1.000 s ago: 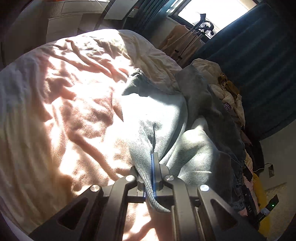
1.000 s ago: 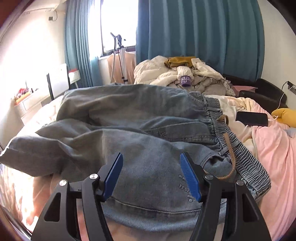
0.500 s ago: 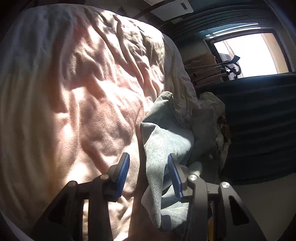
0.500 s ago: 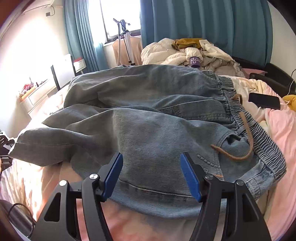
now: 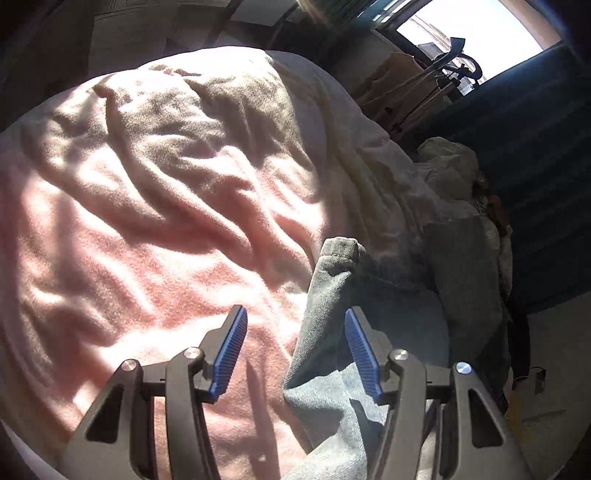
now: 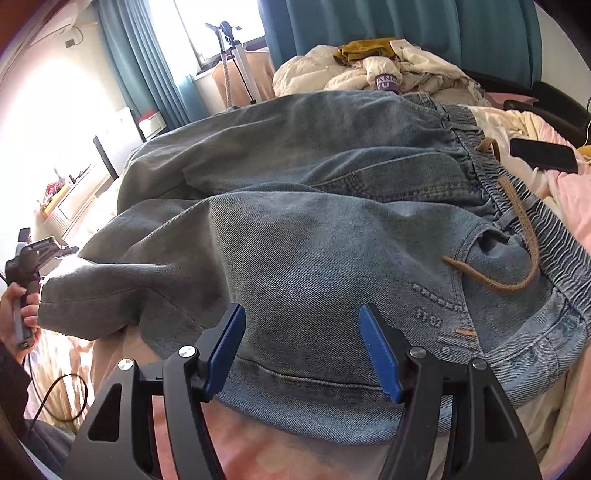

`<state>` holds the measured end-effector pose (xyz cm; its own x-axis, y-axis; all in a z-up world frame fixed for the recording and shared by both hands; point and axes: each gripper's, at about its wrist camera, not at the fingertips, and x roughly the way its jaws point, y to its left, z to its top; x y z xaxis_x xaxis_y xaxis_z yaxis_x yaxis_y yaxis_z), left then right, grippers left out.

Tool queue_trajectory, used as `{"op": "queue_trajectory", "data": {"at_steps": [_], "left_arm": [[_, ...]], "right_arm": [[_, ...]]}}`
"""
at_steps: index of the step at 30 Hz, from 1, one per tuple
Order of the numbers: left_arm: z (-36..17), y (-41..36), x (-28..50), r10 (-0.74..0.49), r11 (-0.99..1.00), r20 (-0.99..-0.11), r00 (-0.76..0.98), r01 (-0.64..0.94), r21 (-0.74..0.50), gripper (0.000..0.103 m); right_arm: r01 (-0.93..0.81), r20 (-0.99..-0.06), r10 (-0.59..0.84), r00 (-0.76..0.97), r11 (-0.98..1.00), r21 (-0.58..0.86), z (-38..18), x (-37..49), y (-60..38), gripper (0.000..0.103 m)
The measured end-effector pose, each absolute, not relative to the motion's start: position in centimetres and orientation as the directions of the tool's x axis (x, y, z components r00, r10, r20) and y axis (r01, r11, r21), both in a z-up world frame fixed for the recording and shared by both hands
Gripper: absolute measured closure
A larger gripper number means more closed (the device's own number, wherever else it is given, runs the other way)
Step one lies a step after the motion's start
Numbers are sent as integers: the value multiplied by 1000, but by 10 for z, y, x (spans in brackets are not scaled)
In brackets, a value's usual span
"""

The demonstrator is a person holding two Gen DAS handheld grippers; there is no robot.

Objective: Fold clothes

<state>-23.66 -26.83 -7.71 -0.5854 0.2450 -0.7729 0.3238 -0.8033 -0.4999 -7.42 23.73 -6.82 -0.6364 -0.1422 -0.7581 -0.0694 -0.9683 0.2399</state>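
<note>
Left wrist view: pink blanket (image 5: pixel 155 229) filling the left and centre, creased, sunlit, spread over the bed. Left hand-held gripper (image 5: pixel 293 354) at the bottom with jaws wide apart, blue pads bare, gripping nothing. Between and past the pads, the folded edge of the jeans (image 5: pixel 332 314), one corner of denim poking up just beyond the right pad; cloth near that pad, contact impossible to judge. Further right, more grey denim in shadow, then a heap of pale clothes (image 5: pixel 450 170) against a dark curtain (image 5: pixel 546 184). Tripod (image 5: pixel 454 62) by the window at top right.

Right wrist view: at the far left edge, a hand around the handle of the left hand-held gripper (image 6: pixel 40 254), beside the leg end of the jeans (image 6: pixel 295 240). Jeans lying across the bed, legs doubled over each other, leg ends to the left, elastic waistband to the right with a brown drawstring (image 6: pixel 517 236) looped on top. Right hand-held gripper (image 6: pixel 301 350) at the bottom centre, jaws wide apart, empty, hovering above the near hem. Behind, teal curtain (image 6: pixel 369 29), tripod (image 6: pixel 229 55) and a pile of clothes (image 6: pixel 380 70). At the right, a black phone (image 6: pixel 543 155) on the bedding, apart from the waistband.
</note>
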Motion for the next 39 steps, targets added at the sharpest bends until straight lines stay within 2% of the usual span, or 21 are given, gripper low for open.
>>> {"op": "queue_trajectory", "data": {"at_steps": [3,7,11,13,17,20,22,28,32,39], "left_arm": [[-80,-267,-250,327,-798,-731,-599,240,-553,47],[-94,-244,-267,357,-846,-759,-545,155,-509,47],[-107,-229,-277,282,-902,-812,-511,147,-405,49],[-106,-229,-277,254,-904,-806,-535,164,-394,54],[-101,-228,-273,251,-901,-785,-566,161,-404,79],[-92,-224,-268,233,-913,-772,-591,142,-383,94],[-81,-223,-261,213,-916,-749,-627,138,-376,98],[-40,-248,-226,124,-892,-633,-764,193,-408,99],[-18,-282,-195,8,-861,-555,-832,277,-426,99],[5,-361,-159,-144,-757,-527,-837,436,-487,99]], "right_arm": [[-75,-763,-141,-631,-968,241,-73,-81,238,38],[-80,-767,-130,-628,-970,230,-81,-92,237,38],[-88,-774,-122,-621,-971,223,-88,-99,238,38],[-89,-775,-113,-621,-973,213,-90,-101,237,38],[-85,-776,-94,-623,-979,187,-91,-101,234,38],[-82,-776,-81,-625,-982,169,-90,-100,233,38],[-80,-775,-69,-628,-985,153,-89,-99,232,38],[-50,-768,-32,-640,-995,83,-81,-89,222,38],[-20,-762,-26,-647,-999,51,-76,-83,212,38],[26,-789,-60,-612,-998,55,-81,-80,206,38]]}}
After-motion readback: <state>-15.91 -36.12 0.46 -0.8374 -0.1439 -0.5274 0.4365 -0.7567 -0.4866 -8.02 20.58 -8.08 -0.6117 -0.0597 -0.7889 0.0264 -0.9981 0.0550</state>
